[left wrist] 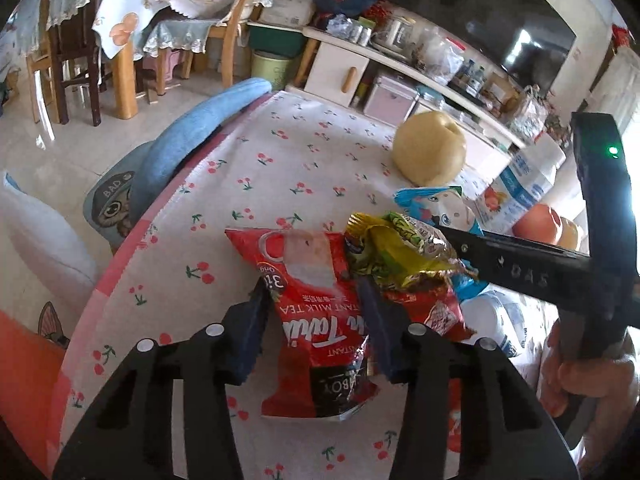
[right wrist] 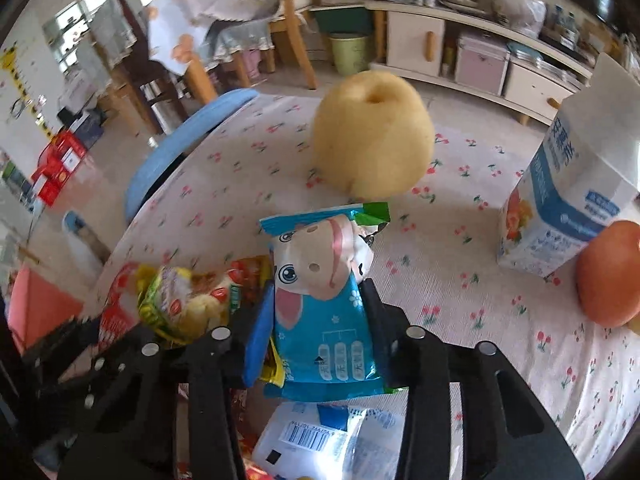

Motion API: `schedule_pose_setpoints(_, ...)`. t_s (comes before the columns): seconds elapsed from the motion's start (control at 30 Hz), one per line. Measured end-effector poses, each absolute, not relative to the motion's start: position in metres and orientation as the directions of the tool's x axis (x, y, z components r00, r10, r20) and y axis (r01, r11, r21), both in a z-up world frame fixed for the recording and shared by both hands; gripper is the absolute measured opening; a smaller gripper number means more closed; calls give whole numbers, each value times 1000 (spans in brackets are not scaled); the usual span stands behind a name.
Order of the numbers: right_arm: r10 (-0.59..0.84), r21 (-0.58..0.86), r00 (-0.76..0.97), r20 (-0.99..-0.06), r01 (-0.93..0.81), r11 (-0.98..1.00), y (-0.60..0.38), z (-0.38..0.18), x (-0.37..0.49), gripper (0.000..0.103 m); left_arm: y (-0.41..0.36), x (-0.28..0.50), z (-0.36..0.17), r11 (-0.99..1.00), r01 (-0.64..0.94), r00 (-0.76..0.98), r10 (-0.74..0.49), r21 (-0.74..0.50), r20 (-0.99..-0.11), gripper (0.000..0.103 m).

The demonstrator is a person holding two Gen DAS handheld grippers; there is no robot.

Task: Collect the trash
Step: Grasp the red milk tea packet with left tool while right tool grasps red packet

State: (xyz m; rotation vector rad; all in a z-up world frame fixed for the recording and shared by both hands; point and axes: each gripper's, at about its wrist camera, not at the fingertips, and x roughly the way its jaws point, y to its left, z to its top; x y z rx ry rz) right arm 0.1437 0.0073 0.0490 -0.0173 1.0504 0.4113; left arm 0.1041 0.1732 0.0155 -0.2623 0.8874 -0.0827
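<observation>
Daylight is flooding both fisheye views, glaring white at the left wrist view's right edge; edges are curving and darkening, and the right wrist view is blurring slightly.

Red milk-tea packet (left wrist: 308,312), yellow-green wrapper (left wrist: 400,248), blue cartoon wrapper (right wrist: 332,304), pale yellow pear (right wrist: 372,136), blue-white carton (right wrist: 568,200), white cherry-print bench cloth (left wrist: 280,168).

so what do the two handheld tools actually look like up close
Both are black plastic. The left tool and right tool each have two ribbed, slotted fingers with round silver rivet heads and blue rectangular foam pads. Seen from the left camera, the right tool's body is a long black bar with pale embossed lettering and a small green light. No sleeve shows.
</observation>
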Motion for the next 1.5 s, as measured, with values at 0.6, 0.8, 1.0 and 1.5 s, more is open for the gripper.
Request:
schedule_pose_setpoints(0.6, 344, 199, 440, -830, -343, 918, -68, 52, 0, 41, 106, 19, 18, 942, 252, 504, -322, -220, -801, 43)
schedule_pose_setpoints(0.8, 335, 217, 556, -761, -269, 938, -101, 76, -42, 64, 91, -11, 16, 937, 282, 511, -328, -205, -795, 43)
schedule_pose_setpoints(1.0, 333, 226, 653, -680, -246, 943, -107, 107, -104, 67, 88, -26, 15, 949, 268, 559, -294, -166, -775, 52)
schedule_pose_setpoints(1.5, 355, 215, 557, -751, -302, 929, -33, 57, -146, 67, 104, -59, 19, 977, 178, 633, -203, -115, -747, 39)
